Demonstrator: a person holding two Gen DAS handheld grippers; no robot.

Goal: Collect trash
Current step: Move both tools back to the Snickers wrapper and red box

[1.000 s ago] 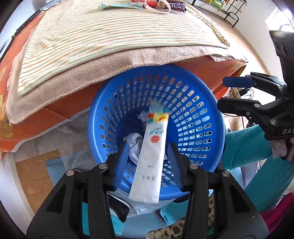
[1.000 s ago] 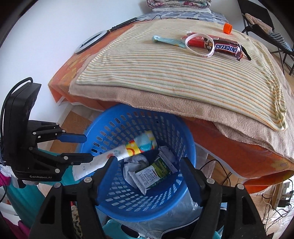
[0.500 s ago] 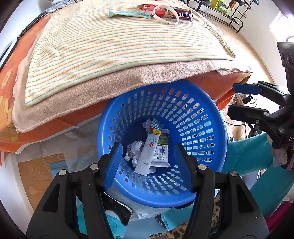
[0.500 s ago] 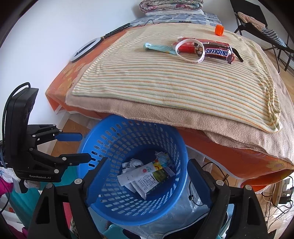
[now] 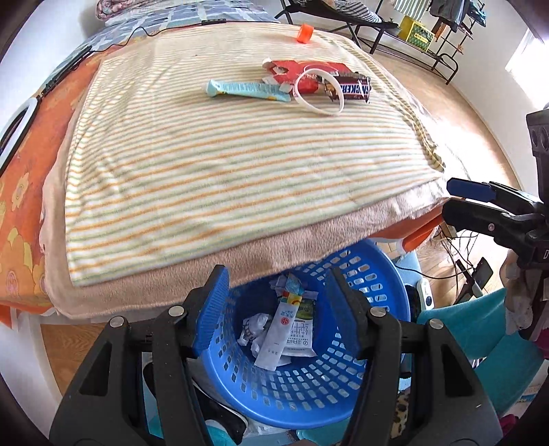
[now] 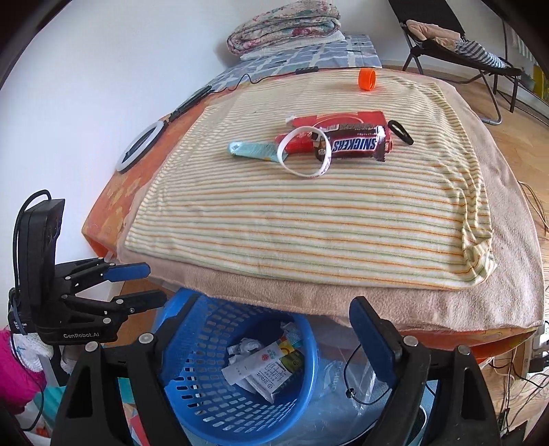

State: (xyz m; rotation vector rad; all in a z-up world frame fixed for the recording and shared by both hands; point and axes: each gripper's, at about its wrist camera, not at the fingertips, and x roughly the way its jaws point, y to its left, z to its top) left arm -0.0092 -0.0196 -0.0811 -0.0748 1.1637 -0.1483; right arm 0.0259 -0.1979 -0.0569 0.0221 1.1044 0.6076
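A blue plastic basket (image 5: 370, 374) stands on the floor below the bed edge and holds a white sachet (image 5: 278, 338), a green-white packet and crumpled paper. It also shows in the right wrist view (image 6: 192, 394). My left gripper (image 5: 278, 312) is open and empty above the basket. My right gripper (image 6: 274, 329) is open and empty above the basket too. On the striped blanket (image 5: 206, 164) lie a light-blue wrapper (image 5: 247, 90), a red wrapper (image 5: 291, 70), a Snickers wrapper (image 5: 353, 90) and a white wristband (image 5: 319, 92).
An orange bottle cap (image 6: 366, 79) sits at the blanket's far edge. A black hair tie (image 6: 399, 132) lies right of the Snickers wrapper. A ring light (image 6: 139, 147) lies on the orange sheet at left. Folded bedding (image 6: 284, 25) is at the back. Cables run on the floor at right.
My left gripper let go of the white sachet, which dropped into the basket. Both grippers then rose and tilted up, bringing the bed top into view.
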